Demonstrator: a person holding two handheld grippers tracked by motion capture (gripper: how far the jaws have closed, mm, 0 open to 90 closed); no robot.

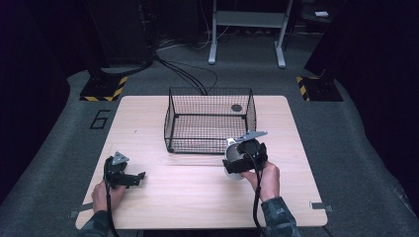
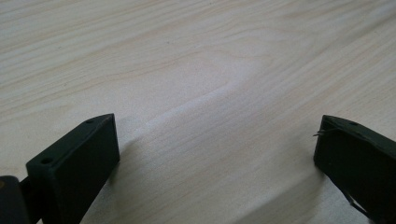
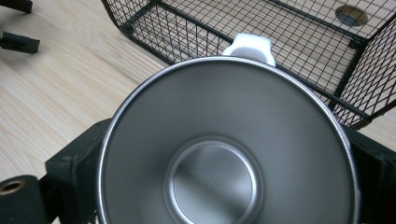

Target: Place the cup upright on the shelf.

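Note:
A steel cup (image 3: pixel 215 154) with a white handle (image 3: pixel 249 46) sits between the jaws of my right gripper (image 3: pixel 224 163), which is shut on its sides. Its open mouth faces the camera. In the high view the cup (image 1: pixel 232 156) and right gripper (image 1: pixel 245 157) are just in front of the near right corner of the black wire basket (image 1: pixel 210 90). My left gripper (image 1: pixel 137 178) rests low at the table's near left, held by a hand. Its jaws stand wide apart over bare wood (image 2: pixel 215 140) with nothing between them.
The wire basket (image 3: pixel 261 28) stands in the middle of the light wooden table (image 1: pixel 148 118) with nothing in it. A dark round hole (image 1: pixel 236 107) shows through its far right part. Stand legs and cables lie on the floor beyond the table.

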